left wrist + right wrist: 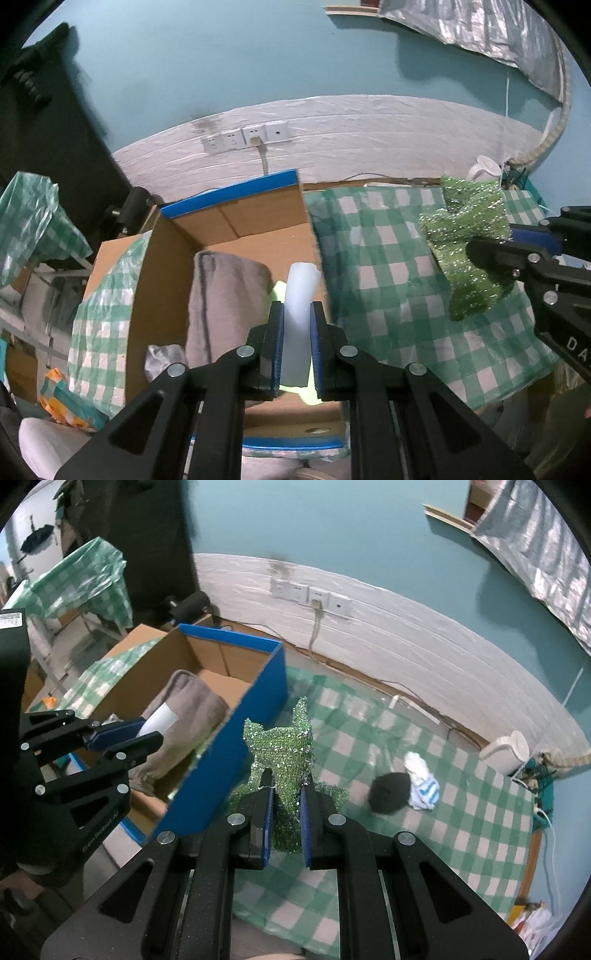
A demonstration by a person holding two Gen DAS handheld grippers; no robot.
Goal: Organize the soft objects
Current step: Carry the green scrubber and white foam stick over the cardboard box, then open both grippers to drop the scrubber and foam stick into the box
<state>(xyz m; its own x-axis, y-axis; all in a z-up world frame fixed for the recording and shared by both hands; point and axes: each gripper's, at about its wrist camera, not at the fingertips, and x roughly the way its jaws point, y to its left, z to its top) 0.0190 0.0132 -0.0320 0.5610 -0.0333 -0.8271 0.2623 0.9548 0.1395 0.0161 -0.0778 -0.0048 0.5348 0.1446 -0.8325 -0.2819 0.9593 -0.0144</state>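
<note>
Landmark: the box [207,716], open-topped cardboard with blue outer walls, set at the left end of the checked surface [461,812].

1. Left gripper [296,354]: fingers closed on a white foam roll [300,295], held upright over the box interior, likely so it can drop straight in.
2. Right gripper [286,823]: fingers pinched on a green sequin cloth [284,749], lifted clear of the surface just outside the box's right wall; judged next in line for the box. The cloth hangs limp, so it may snag the wall's edge.
3. Grey towel [221,295]: folded, already lying inside the box, under and left of the roll.
4. Black soft item [389,794] and striped white sock [423,782]: touching each other on the surface, well right of the box, not yet collected.
5. White jug [506,753]: beyond the sock, by the surface's far edge.
</note>
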